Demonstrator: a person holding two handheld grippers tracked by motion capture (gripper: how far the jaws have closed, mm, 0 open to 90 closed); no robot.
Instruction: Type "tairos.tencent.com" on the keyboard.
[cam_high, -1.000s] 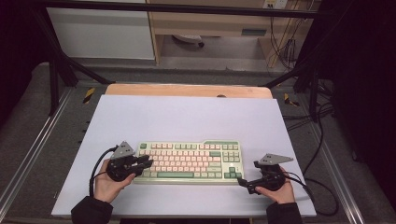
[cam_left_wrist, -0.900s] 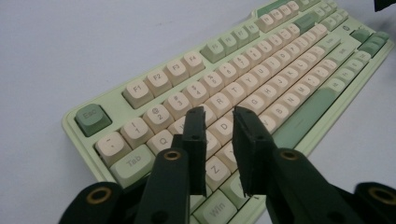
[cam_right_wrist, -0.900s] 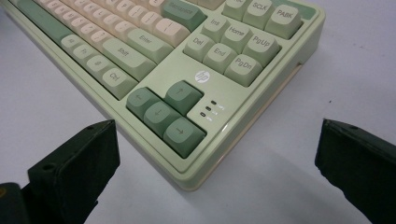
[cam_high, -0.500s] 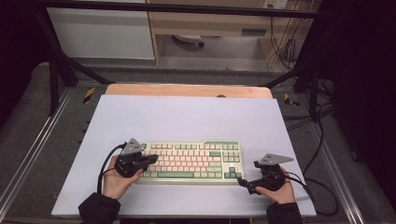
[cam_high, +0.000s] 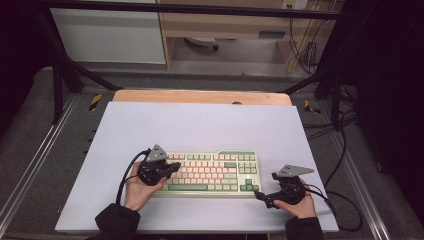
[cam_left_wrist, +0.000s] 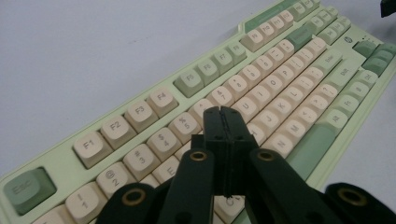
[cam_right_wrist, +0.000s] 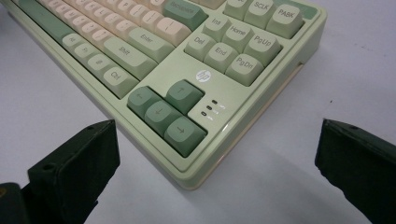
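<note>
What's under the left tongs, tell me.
The shut left tongs hang over the keyboard, above cream letter keys just below the number row. The keys directly beneath the tips are covered, so contact cannot be told.

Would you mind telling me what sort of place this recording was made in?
Probably a lab or workshop bench set up for recording: a pale mat covers the table, a dark metal frame surrounds it, loose cables trail alongside, and a green and cream keyboard lies on the mat.

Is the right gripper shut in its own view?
No, the right gripper has its jaws spread wide, framing the keyboard corner.
</note>
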